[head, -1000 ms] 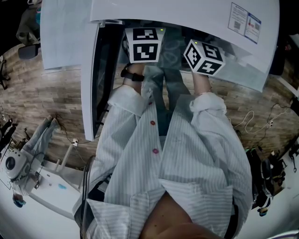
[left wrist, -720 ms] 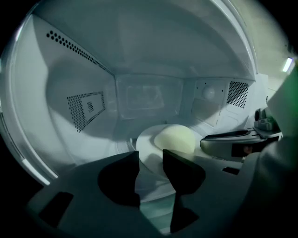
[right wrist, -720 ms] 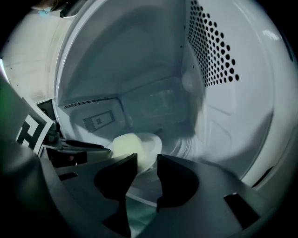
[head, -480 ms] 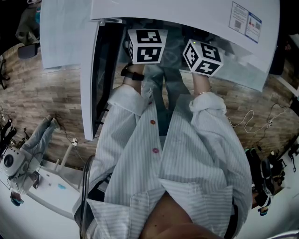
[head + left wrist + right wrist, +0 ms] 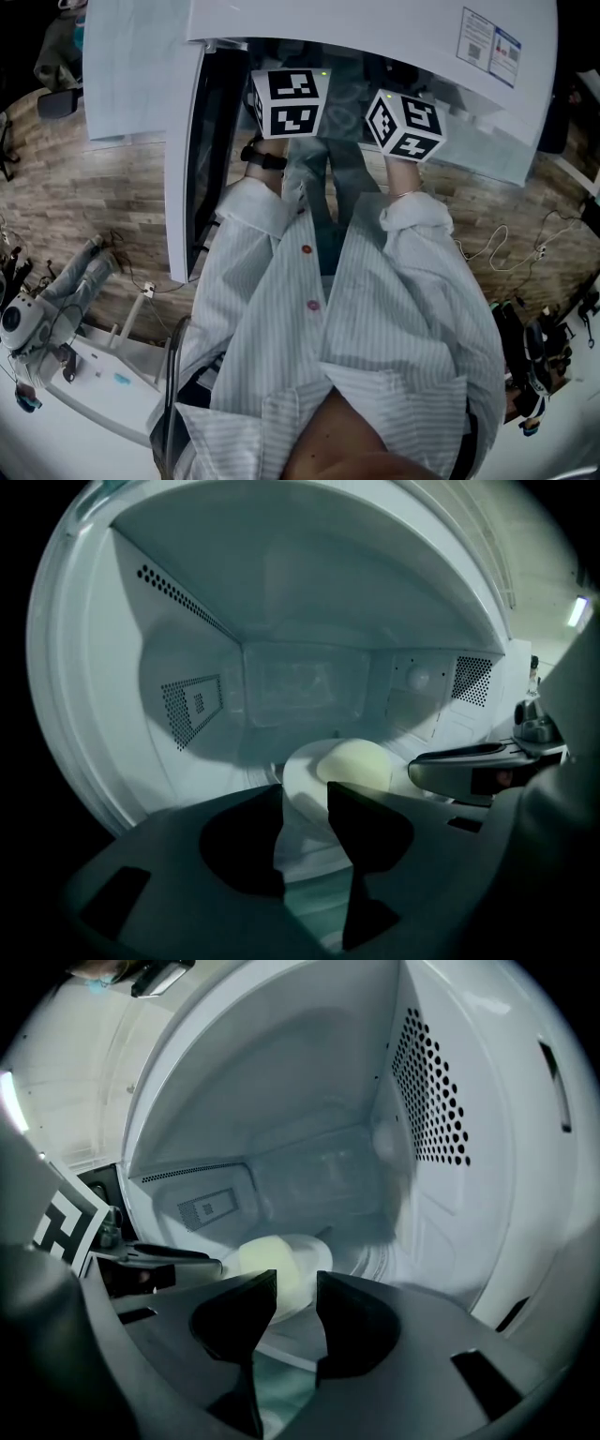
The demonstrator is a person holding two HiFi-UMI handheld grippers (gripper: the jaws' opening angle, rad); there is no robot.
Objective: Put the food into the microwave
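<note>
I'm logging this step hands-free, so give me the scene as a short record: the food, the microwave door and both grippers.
microwave: door open, at the left in the head view
food: pale lump on a white plate, inside the cavity
left gripper: reaching into the cavity, jaws apart, gripping nothing
right gripper: reaching into the cavity, jaws have just been opening, nothing held between them
task: food is in, door not yet closed

Count: one microwave (image 5: pixel 300 682), one plate (image 5: pixel 302 778), one pale round piece of food (image 5: pixel 358 761), two grippers: left gripper (image 5: pixel 306 825), right gripper (image 5: pixel 296 1296).
</note>
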